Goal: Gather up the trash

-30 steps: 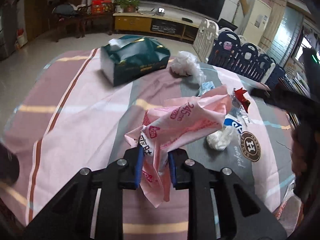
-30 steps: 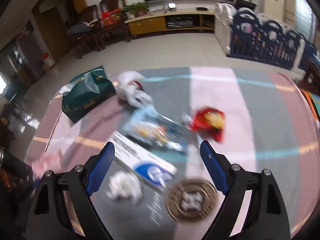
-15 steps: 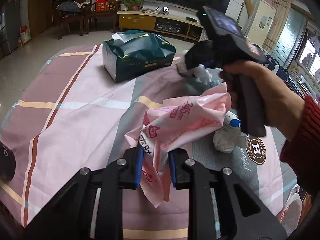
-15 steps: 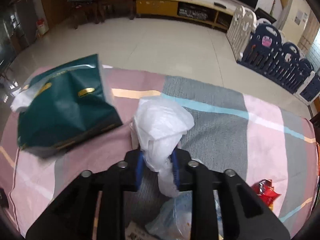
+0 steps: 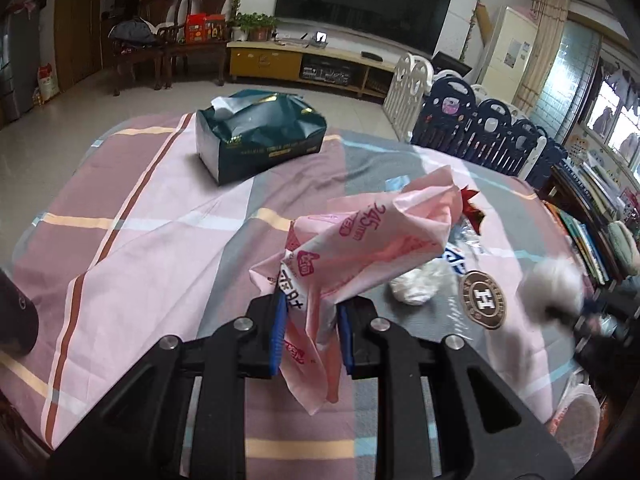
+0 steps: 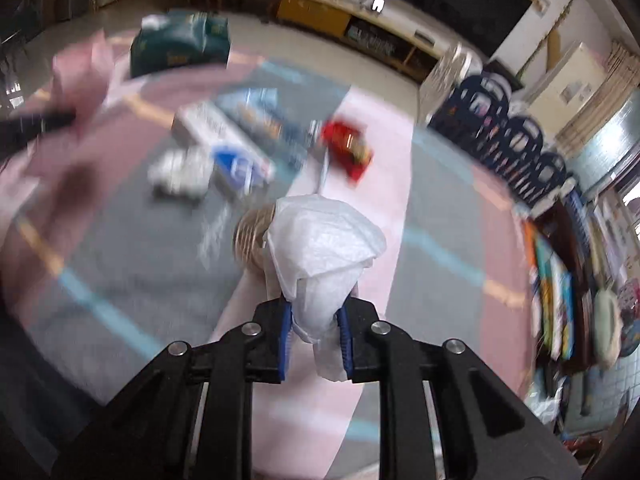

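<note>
**Both grippers clamped on trash above the table**

The left gripper has its jaws drawn close on the neck of a pink bag, printed in red; the bag rises out of the pads, balloons forward and to the right, and a loose tail hangs down below the fingers. Just beyond the bag on the right, a crumpled white wad lies on the tablecloth, with a round gold emblem printed on the cloth beside it; a blue-and-white box and a red wrapper peek out past the bag's far edge. Farther ahead and to the left a dark green tissue box stands on the pink stripes, well apart from the rest. At the right edge of this view a blurred white lump shows over the cloth.

The right gripper is pinched on a white plastic bag; the bag bulges up out of the pads and a short end pokes below them. Behind it the scene is smeared; the emblem sits just past the bag to the left; farther on lie the wad, the box and the red wrapper; the green tissue box is farthest, up to the left; the pink bag shows blurred at the far left.
</note>
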### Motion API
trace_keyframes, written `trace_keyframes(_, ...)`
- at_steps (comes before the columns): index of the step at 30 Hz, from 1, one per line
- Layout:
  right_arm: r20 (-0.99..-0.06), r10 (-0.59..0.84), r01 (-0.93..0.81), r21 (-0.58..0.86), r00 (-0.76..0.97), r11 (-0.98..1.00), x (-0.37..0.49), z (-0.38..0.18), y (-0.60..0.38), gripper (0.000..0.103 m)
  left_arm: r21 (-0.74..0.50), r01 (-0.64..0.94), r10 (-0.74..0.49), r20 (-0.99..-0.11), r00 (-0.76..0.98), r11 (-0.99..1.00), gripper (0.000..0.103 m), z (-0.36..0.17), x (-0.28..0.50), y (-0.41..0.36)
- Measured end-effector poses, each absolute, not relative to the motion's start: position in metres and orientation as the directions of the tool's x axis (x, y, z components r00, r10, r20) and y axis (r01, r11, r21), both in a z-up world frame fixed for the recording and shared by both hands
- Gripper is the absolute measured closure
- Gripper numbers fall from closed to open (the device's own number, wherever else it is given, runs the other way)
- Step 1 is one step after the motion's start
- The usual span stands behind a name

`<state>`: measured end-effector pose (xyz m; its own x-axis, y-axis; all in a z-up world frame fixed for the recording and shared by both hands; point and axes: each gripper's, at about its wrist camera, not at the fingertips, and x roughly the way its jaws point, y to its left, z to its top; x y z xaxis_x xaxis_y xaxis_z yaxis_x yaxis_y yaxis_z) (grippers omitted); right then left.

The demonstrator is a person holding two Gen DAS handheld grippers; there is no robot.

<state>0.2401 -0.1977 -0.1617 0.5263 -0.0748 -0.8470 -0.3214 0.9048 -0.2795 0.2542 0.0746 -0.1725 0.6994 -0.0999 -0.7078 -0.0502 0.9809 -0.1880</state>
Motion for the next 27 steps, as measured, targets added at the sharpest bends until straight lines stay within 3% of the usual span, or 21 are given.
trace_keyframes(3, -0.884, 0.061, -0.322, -0.104, 0.464, 0.941, 0.22, -0.168, -0.211, 0.063, -0.235, -0.055, -0.127, -0.691, 0.712, 0.971, 0.079, -0.167, 0.235, 0.075)
trace_keyframes(5, -0.861, 0.226, -0.307, 0.086, 0.455, 0.948, 0.213, -0.158, -0.22, 0.046, -0.279, -0.058, -0.149, -0.664, 0.733, 0.958, 0.079, -0.161, 0.22, 0.084)
trace_keyframes(7, -0.826, 0.286, -0.226, 0.198, 0.485, 0.954, 0.21, -0.149, -0.235, 0.038, -0.292, -0.078, -0.146, -0.671, 0.727, 0.953, 0.079, -0.16, 0.213, 0.091)
trace_keyframes(14, -0.82, 0.29, -0.02, 0.323, 0.494, 0.946, 0.209, -0.151, -0.26, 0.038, -0.322, -0.112, -0.15, -0.688, 0.71, 0.94, 0.079, -0.162, 0.209, 0.102)
trace_keyframes(27, -0.863, 0.269, -0.151, 0.225, 0.427, 0.963, 0.182, -0.188, -0.185, 0.041, -0.311, -0.071, -0.176, -0.694, 0.698, 0.948, 0.079, -0.166, 0.209, 0.091)
